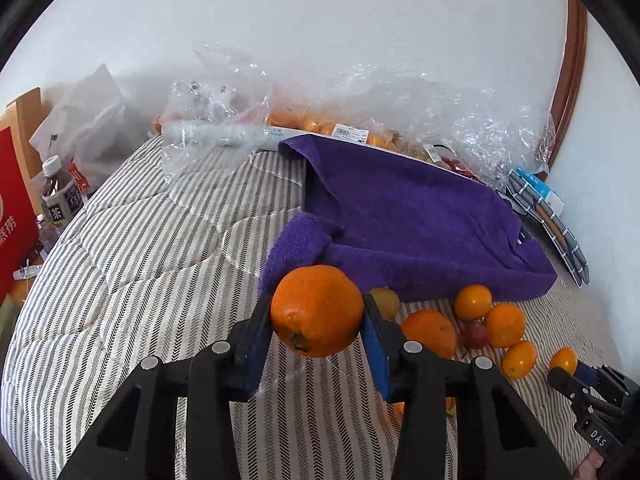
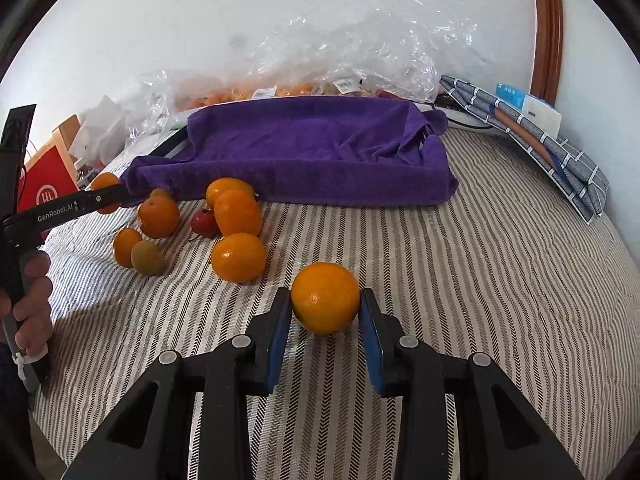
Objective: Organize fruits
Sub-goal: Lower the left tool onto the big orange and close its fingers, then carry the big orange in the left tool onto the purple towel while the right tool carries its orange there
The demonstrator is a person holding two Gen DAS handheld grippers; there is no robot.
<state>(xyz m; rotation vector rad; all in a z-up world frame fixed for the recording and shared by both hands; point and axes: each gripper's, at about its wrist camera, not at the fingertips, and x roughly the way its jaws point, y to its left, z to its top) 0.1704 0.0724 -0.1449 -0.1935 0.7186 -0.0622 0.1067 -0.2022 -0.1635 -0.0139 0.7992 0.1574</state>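
Your surface is a bed with a striped grey-and-white quilt point(image 1: 140, 280). Your left gripper point(image 1: 318, 312) pinches a large round orange with a stem scar point(image 1: 317, 310), lifted clear of the quilt, it seems. Your right gripper point(image 2: 325, 304) clamps a smaller smooth orange mandarin point(image 2: 325, 297). The purple towel-lined tray point(image 2: 316, 148) lies straight ahead of both grippers, past the loose fruit cluster point(image 2: 236, 216); the left looks nearer.
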